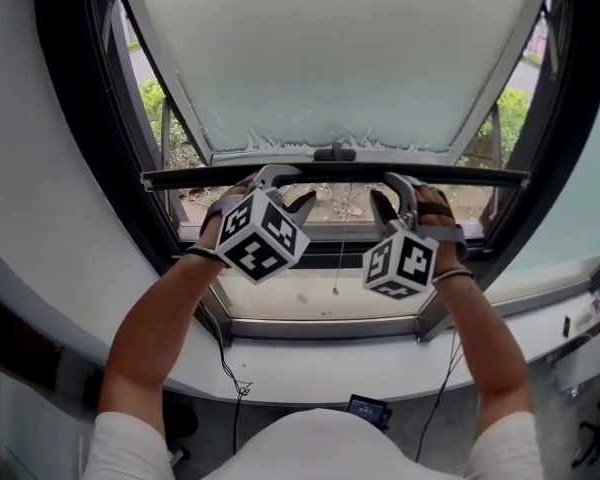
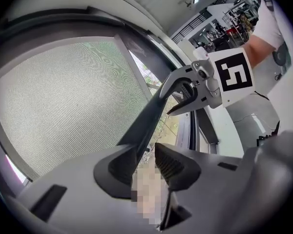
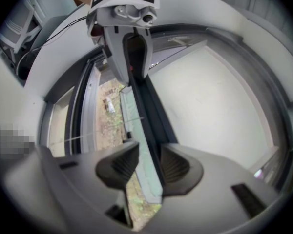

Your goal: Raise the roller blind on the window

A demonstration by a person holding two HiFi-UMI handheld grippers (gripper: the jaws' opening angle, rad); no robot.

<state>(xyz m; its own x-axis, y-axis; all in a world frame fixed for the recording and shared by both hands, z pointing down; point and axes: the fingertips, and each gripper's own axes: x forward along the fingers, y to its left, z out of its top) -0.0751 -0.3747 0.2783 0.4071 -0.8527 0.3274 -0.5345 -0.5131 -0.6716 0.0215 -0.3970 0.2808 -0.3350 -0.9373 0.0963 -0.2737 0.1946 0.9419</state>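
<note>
Straddling rather than clamping, the left gripper [image 2: 145, 161] has its jaws partly apart around the bottom bar [image 1: 460, 178] of the roller blind [image 1: 340, 58]. The bar lies against one pad, with daylight showing on its other side. The right gripper [image 3: 149, 163] is set the same way, jaws apart, with the bar touching one pad only. The bar hangs low across the window [image 1: 75, 118], with fabric covering the glass above it. With no real pinch, the bar could slide out of either pair of jaws during a lift. If one hand rises faster, the bar would likely tilt and the fabric wind up skewed.
</note>
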